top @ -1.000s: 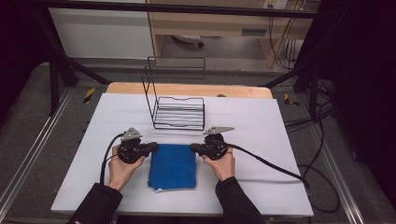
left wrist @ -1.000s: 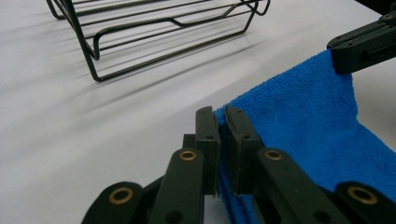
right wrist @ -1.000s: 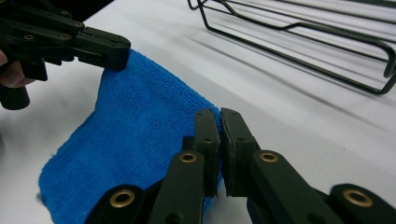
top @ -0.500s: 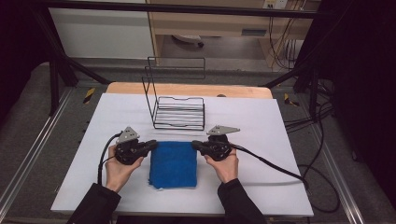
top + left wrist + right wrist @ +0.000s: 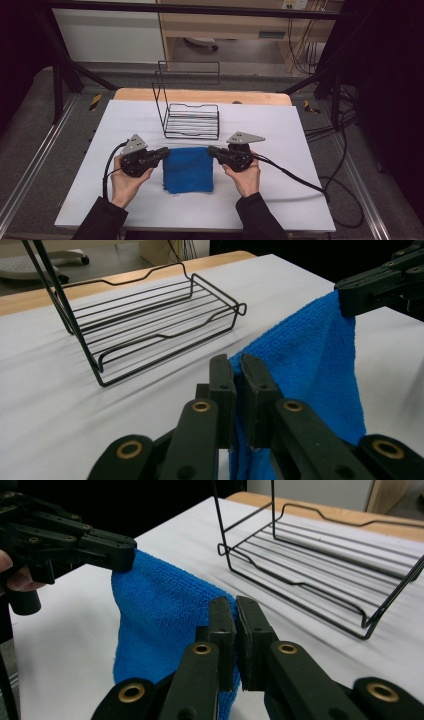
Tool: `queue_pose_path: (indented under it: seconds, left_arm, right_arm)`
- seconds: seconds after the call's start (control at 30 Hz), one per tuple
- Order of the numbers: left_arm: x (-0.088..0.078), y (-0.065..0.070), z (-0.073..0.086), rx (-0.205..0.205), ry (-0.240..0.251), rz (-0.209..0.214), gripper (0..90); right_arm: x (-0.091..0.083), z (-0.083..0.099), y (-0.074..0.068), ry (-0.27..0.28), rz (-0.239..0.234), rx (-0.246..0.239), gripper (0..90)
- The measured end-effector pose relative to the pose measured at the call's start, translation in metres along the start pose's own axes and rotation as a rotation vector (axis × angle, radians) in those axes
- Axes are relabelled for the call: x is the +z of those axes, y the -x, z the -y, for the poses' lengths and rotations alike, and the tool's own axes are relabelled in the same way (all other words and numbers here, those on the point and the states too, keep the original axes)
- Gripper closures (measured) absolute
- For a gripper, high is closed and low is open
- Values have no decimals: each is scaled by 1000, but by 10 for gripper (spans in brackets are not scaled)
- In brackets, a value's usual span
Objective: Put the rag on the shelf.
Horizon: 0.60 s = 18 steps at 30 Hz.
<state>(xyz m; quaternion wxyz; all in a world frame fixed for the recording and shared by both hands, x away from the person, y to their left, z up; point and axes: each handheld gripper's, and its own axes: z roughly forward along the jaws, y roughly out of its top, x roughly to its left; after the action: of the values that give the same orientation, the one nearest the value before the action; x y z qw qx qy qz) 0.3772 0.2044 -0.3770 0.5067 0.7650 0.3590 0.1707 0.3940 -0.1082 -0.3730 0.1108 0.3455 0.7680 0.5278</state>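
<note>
The left gripper (image 5: 161, 152) was pinching the far left corner of the blue cloth (image 5: 189, 170), its jaws pressed together on the terry edge, as its own gripper view showed with the fabric caught between the pads (image 5: 238, 371). The right gripper (image 5: 214, 151) was clamped the same way on the far right corner of the cloth, jaws tight on the fold (image 5: 235, 611). Between the two grips the cloth's far edge was lifted and stretched, and the rest hung down towards the white table (image 5: 280, 130), its near part resting there. The wire rack (image 5: 192, 120) stood just beyond the cloth, near it but apart, its tall back frame on the cloth's left side. The person's hands held the grippers on either side of the cloth.
</note>
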Motion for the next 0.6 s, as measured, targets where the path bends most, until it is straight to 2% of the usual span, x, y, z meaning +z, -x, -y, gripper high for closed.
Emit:
queue_pose_path:
  seconds: [0.33, 0.6]
  left_arm:
    - [-9, 4, -12, 7, 53, 0, 843]
    - [-15, 5, -24, 15, 105, -4, 843]
  right_arm:
    - [-15, -16, -9, 66, 10, -48, 869]
    - [-22, -25, -13, 119, 18, -63, 869]
